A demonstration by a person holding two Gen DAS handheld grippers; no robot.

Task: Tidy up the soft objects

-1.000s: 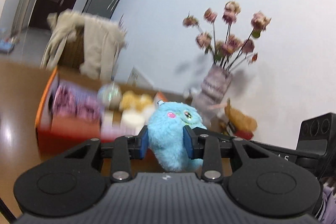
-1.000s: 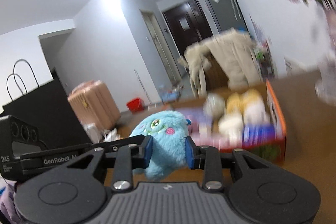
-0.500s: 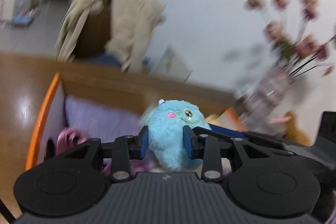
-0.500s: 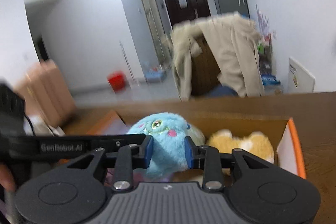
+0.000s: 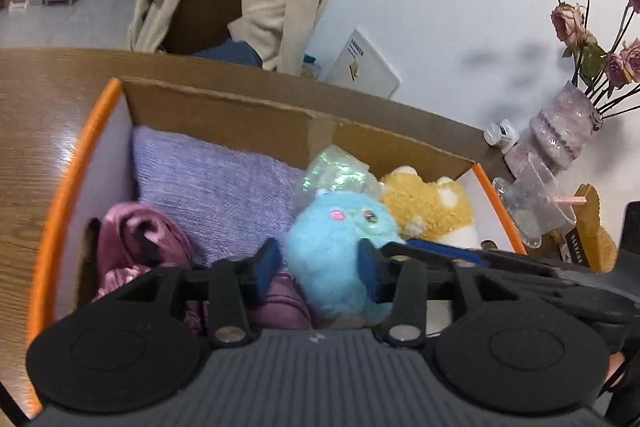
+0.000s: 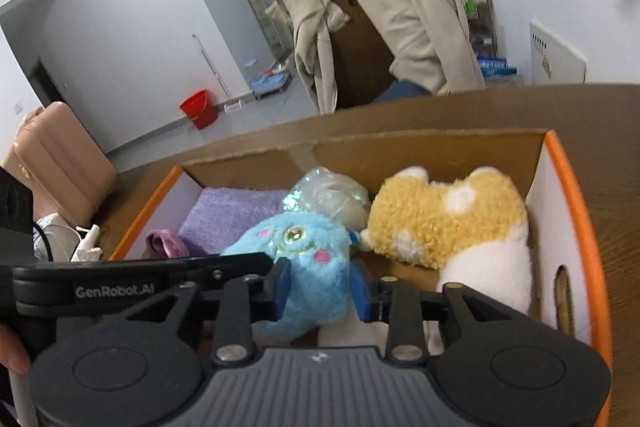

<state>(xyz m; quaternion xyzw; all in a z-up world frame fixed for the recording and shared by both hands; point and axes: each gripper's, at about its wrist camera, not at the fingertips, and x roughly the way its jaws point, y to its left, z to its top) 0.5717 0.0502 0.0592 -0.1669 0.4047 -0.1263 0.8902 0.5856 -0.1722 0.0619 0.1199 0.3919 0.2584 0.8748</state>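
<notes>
The cardboard box (image 5: 224,107) fills both wrist views, and the blue plush (image 5: 340,251) sits low inside it, at twelve o'clock from both grippers, its long axis upright. The left gripper (image 5: 318,269) has just been opening, its left pad clear of the fur; the right gripper (image 6: 318,287) has just been easing too, pads touching the plush.
</notes>
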